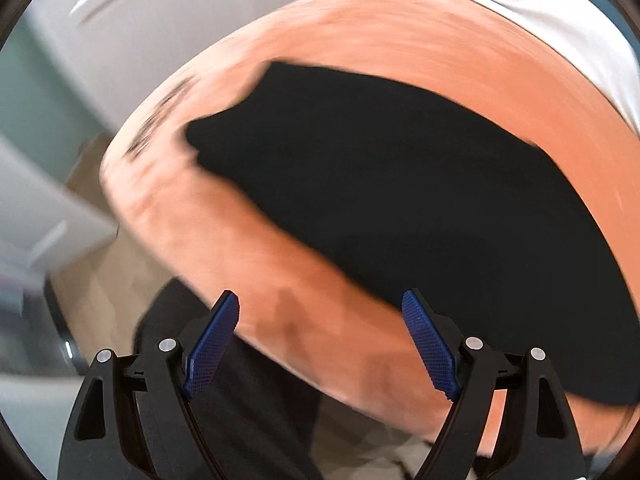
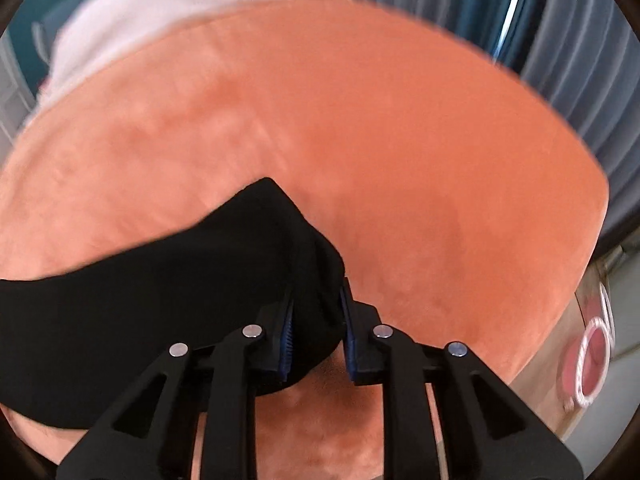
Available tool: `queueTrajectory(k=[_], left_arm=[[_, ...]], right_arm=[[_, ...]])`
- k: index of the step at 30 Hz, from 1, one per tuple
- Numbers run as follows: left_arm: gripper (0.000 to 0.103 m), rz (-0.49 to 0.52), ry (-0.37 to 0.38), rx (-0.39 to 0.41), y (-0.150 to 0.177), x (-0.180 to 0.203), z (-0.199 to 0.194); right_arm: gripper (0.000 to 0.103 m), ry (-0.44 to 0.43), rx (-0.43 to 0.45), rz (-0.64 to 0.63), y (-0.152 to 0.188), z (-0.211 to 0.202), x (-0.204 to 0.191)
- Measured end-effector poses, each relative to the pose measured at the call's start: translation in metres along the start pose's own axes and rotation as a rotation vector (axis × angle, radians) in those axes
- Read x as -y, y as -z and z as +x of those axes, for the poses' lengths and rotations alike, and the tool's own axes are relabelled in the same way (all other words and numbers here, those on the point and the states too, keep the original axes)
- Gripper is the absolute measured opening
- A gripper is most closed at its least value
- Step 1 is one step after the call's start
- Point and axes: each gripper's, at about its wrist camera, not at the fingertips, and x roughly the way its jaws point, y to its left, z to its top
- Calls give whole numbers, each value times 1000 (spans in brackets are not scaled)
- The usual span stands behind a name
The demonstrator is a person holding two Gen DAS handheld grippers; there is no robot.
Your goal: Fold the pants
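Note:
Black pants (image 1: pixel 380 184) lie spread on an orange blanket (image 1: pixel 380 32); the left wrist view is motion-blurred. My left gripper (image 1: pixel 320 312) is open and empty, above the blanket's near edge, short of the pants. In the right wrist view my right gripper (image 2: pixel 316 312) is shut on a bunched end of the pants (image 2: pixel 160 300), which trail off to the left over the orange blanket (image 2: pixel 360 120).
White bedding (image 1: pixel 560 20) lies beyond the orange blanket, and shows in the right wrist view (image 2: pixel 160 0). Wooden floor (image 1: pixel 104 280) and white furniture (image 1: pixel 40 208) are at the left. Grey-blue curtains (image 2: pixel 560 40) hang at right; a pink round object (image 2: pixel 592 360) sits at lower right.

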Motion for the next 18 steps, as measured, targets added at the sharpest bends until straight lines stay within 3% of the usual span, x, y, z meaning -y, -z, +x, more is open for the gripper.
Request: queueTrajectory(k=[2, 4, 8, 11, 13, 15, 16, 17, 18], left_arm=[[81, -113, 11, -24, -13, -40, 11], [81, -246, 83, -36, -24, -80, 19], [81, -496, 255, -63, -43, -143, 50], [79, -624, 373, -113, -51, -166, 84], [81, -667, 404, -88, -58, -168, 86], [81, -644, 418, -63, -71, -161, 84], [78, -607, 436, -34, -79, -155, 80], [61, -561, 472, -7, -88, -147, 76], [56, -525, 483, 5, -95, -141, 72]], right_arm=[[34, 86, 37, -59, 0, -10, -16], [43, 122, 57, -60, 2, -23, -22], [44, 137, 116, -27, 15, -59, -26], [49, 83, 157, 44, 27, -89, -29], [58, 53, 168, 83, 34, -105, -31], [60, 44, 173, 91, 37, -113, -39], [61, 46, 172, 82, 38, -117, -45], [61, 47, 172, 74, 38, -120, -49], [61, 48, 171, 68, 38, -121, -54]])
